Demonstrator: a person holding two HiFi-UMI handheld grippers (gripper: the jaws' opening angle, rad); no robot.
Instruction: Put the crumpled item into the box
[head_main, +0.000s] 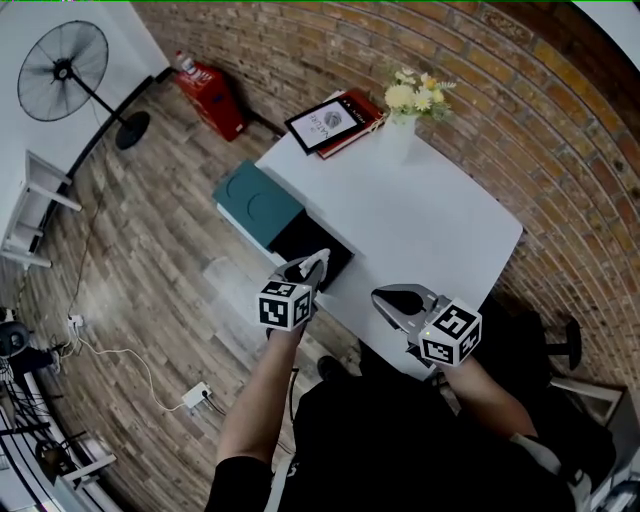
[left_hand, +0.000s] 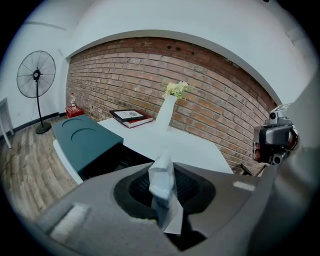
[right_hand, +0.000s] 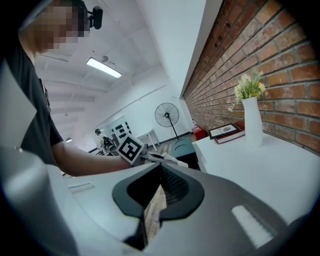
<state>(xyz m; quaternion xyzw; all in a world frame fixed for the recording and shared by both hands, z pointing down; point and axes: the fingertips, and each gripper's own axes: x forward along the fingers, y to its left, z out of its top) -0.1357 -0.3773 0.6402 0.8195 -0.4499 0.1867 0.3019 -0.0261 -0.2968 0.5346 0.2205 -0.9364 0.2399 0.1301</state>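
The crumpled item (left_hand: 161, 181) is a white wad of paper, and my left gripper (left_hand: 166, 169) is shut on it, the wad sticking up between the pads. In the head view the left gripper (head_main: 311, 264) hangs over the black open part of the box (head_main: 318, 248), whose teal lid (head_main: 256, 201) is slid back to the left. The box stands against the left edge of the white table (head_main: 430, 225). My right gripper (head_main: 392, 298) hovers over the table's near edge, shut, with nothing between its fingers. From the right gripper view the left gripper (right_hand: 161, 159) shows beyond the right gripper (right_hand: 161, 168).
A white vase of flowers (head_main: 405, 125) and a stack of books (head_main: 335, 122) stand at the table's far end. On the wooden floor are a standing fan (head_main: 65, 70), a red case (head_main: 210, 98) and a power strip (head_main: 195, 397). A brick wall runs behind the table.
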